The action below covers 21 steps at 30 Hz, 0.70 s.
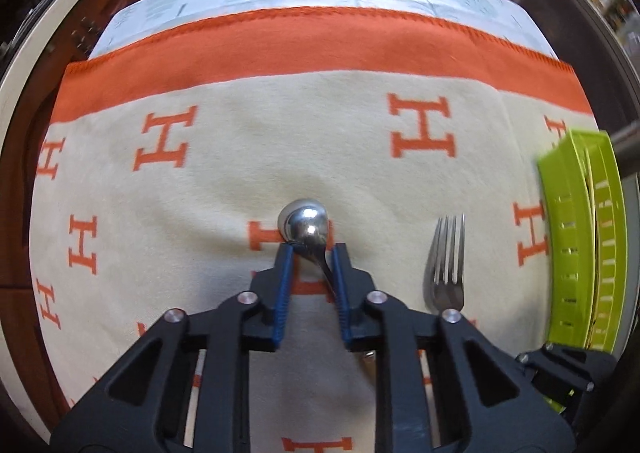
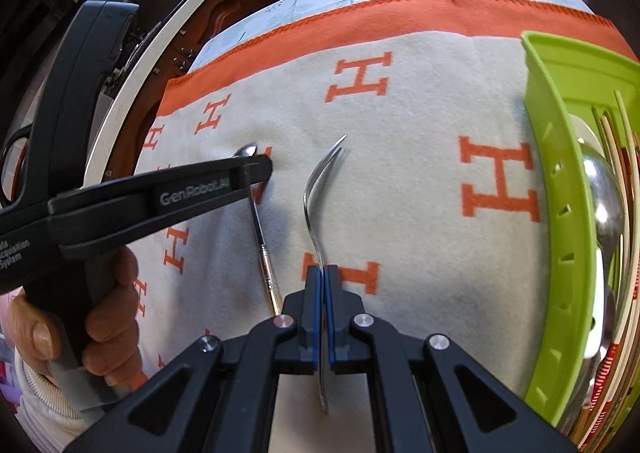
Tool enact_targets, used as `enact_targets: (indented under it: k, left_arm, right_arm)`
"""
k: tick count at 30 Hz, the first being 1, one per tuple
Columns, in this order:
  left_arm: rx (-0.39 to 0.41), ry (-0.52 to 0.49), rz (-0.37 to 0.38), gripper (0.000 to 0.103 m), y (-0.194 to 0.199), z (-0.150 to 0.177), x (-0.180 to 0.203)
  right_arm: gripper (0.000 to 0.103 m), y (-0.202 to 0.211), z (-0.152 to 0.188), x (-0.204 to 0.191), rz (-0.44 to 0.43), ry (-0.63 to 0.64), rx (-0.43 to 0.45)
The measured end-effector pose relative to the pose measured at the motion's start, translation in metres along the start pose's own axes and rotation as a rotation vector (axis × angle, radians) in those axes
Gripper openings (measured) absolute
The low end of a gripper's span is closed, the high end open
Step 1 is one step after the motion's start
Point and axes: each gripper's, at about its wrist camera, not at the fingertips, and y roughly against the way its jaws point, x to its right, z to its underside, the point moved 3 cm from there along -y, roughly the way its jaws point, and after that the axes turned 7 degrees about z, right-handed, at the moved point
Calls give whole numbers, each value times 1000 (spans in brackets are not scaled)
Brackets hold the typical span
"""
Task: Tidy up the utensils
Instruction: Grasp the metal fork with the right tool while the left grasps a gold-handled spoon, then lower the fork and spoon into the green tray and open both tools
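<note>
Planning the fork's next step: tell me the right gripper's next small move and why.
Probably lift the fork and carry it toward the green tray on its right. The right gripper is already shut on the fork's neck, and the tray already holds a large spoon and chopsticks.

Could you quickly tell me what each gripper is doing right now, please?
Left gripper: closed around the neck of the spoon, which lies on the blanket.
Right gripper: shut on the fork, gripping its handle.
</note>
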Motion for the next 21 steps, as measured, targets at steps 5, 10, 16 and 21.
enact_targets:
  k: [5,10,16,21]
  left_arm:
    - [-17,-58,125,0,2,11,13]
    - [-44,-26,239,0,5,24,11]
    - [-73,19,368,0,16,54,14]
    - [-51,32,443,0,45,75,32]
  right_arm:
    - [2,4,2,11,-13,-43,7]
    - [2,14,8,17,-24,-62,19]
    - [2,33,12,13,-43,-52,60]
    - [2,54,23,14,-53,-46,89]
